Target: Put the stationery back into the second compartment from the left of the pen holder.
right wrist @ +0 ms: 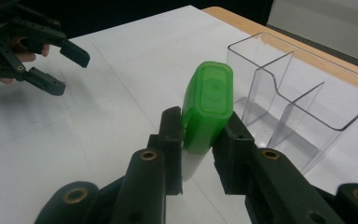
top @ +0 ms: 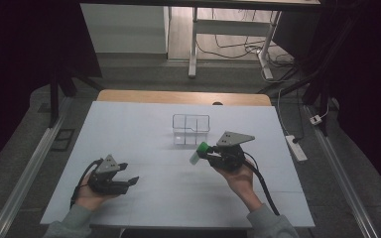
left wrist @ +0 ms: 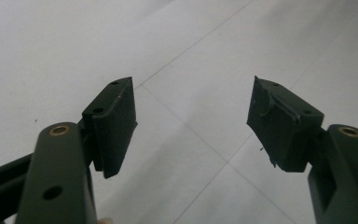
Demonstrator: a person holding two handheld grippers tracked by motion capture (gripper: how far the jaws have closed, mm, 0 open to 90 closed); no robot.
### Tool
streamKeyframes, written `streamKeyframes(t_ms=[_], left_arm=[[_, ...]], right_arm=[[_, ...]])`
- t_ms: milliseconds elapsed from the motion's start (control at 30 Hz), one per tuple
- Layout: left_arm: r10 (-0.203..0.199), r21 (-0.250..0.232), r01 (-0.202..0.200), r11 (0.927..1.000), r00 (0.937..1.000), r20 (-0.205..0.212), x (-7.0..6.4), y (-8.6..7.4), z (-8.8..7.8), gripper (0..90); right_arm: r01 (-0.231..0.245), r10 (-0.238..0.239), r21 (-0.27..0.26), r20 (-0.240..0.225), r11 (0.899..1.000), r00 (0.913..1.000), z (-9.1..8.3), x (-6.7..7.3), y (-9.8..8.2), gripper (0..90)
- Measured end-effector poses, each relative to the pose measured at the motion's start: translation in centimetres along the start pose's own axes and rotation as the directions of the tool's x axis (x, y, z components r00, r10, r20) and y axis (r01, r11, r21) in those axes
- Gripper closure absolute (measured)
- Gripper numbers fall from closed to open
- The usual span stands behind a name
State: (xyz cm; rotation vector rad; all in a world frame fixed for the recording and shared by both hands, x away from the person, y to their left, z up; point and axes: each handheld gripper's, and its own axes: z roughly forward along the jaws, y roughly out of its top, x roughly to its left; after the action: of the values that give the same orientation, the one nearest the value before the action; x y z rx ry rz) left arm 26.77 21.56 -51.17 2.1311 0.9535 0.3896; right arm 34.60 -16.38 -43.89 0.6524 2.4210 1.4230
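A: Surface (top: 144, 124) white, seams visible. Clear divided bin (top: 191, 130) near its far middle.
B: Right gripper (right wrist: 199, 149)?
A: Fingers (right wrist: 172, 140) clamped on a green-capped white bottle (right wrist: 206, 114), held just above the surface, near the bin's front.
B: Left gripper (left wrist: 191, 123)?
A: Fingers (left wrist: 114, 123) spread wide, holding nothing, low over bare surface.

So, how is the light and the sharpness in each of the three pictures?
High view: dim, dark at both side edges, table evenly lit. Left gripper view: jaws sharp, no glare on the white surface. Right gripper view: green-capped bottle sharp, clear organizer catches soft reflections, left gripper farther off slightly soft.
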Motion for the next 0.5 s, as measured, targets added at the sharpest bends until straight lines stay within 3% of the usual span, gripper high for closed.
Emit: streamKeyframes(t_ms=[333,500], left_arm=[[-0.006,0.015,0.006,0.9999,1.0,-0.007,0.7,-0.4,0.1,31.5],[-0.012,0.013,0.012,0.9998,0.9999,-0.009,0.9,-0.6,0.1,31.5]], right_arm=[[-0.005,0.007,-0.047,0.034,0.999,0.9994,-0.3,-1.2,1.4,73.3],[-0.034,0.037,-0.06,0.048,0.998,0.9982,-0.2,-2.1,2.5,73.5]])
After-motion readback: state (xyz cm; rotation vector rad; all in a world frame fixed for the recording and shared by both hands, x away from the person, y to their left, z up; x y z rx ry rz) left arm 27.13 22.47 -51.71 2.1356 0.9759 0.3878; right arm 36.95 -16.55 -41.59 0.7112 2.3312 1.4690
